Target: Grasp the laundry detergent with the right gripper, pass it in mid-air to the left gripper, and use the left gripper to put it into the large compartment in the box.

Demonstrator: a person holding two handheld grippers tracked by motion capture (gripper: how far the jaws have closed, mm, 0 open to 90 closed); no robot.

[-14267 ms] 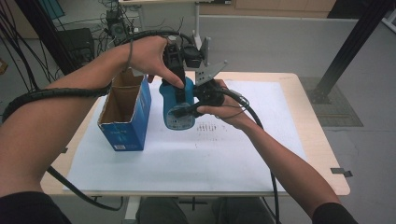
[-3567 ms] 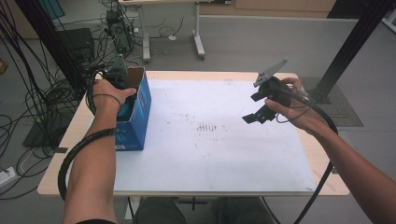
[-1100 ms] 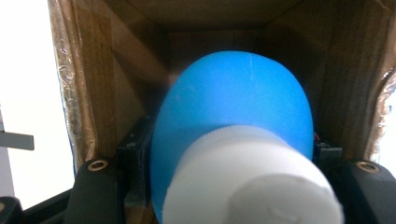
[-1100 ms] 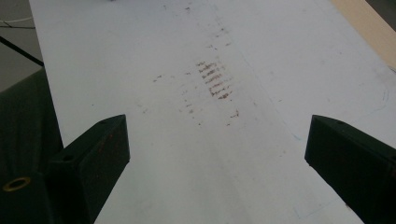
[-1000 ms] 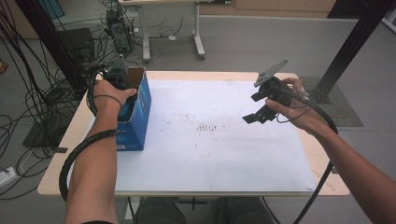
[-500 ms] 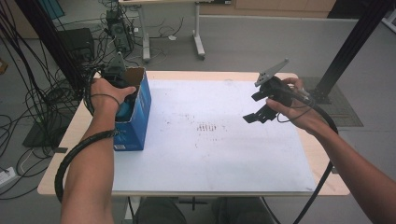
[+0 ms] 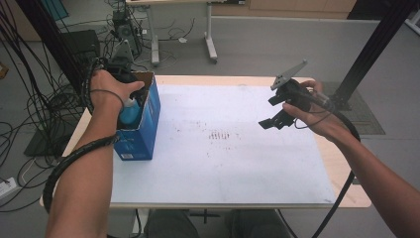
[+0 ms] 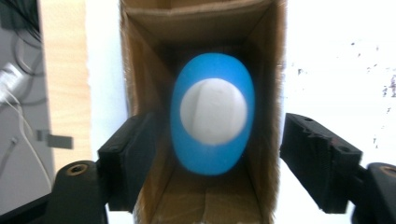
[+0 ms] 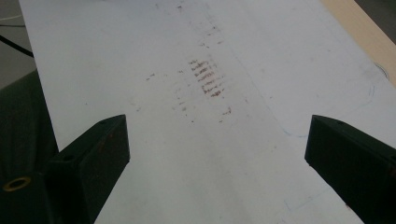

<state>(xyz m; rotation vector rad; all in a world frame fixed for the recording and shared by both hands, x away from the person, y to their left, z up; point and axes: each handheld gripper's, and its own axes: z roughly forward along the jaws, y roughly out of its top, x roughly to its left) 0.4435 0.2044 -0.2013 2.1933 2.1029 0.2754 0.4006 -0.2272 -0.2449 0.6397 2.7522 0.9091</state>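
The blue bottle (image 8: pixel 212 119) stands upright inside the open-topped blue carton (image 7: pixel 147 119), which sits at the bench's (image 7: pixel 237 163) far left corner, close to the left edge. In the left gripper view the bottle's white cap (image 8: pixel 213 111) faces straight up at the camera, so its long axis runs vertically, in line with the box's depth and with the direction the left gripper (image 8: pixel 212 175) looks.

That gripper hangs directly above the carton mouth. Its jaws have just been opening and now stand partly apart, one pad outside each long cardboard wall, with the bottle below and between them but not pressed by either; the bottle appears to have been let go and to rest on the carton floor, though the blur at its lower end makes the contact hard to confirm. In the high view the left hand (image 7: pixel 110 89) covers the far end of the carton, with the bottle's blue shoulder showing just under it.

The right gripper (image 7: pixel 270 120) is held above the bench's far right part, well apart from the carton, jaws wide and empty over the white sheet (image 9: pixel 201 116) with its faint brown marks.

The left hand is by far the nearer. Any further move for it looks like a straight lift along the bottle's axis, clear of the cardboard walls.
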